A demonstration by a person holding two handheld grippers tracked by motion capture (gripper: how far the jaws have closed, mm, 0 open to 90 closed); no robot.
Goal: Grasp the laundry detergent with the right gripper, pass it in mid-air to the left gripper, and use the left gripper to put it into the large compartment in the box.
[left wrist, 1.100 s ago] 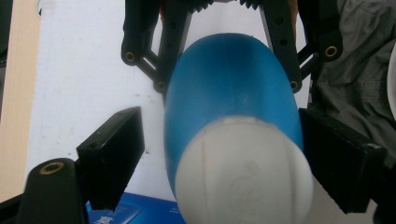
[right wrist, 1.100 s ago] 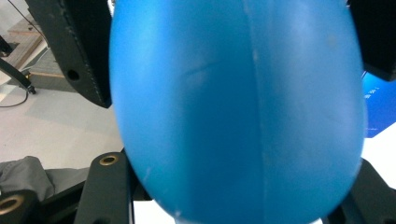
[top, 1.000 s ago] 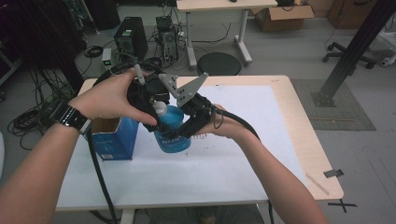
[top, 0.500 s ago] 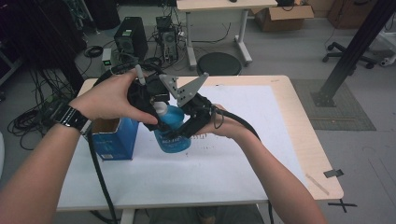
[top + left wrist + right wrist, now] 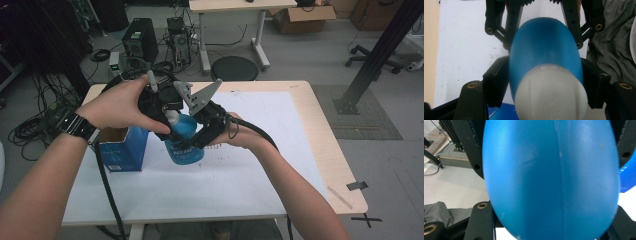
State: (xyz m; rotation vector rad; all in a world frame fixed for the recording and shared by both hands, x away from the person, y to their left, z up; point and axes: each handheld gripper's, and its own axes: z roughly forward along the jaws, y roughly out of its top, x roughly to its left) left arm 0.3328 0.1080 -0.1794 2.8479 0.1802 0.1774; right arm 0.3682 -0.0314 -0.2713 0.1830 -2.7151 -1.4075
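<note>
gripping tongs point(image 5: 192, 135) around smooth, rounded blue plastic bottle point(image 5: 186, 145)

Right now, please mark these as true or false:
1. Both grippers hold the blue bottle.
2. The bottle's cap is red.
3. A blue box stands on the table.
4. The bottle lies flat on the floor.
1. True: the left gripper and the right gripper close on the blue bottle.
2. False: the cap is white.
3. True: the blue box stands left of the bottle.
4. False: it is over the table.
</note>
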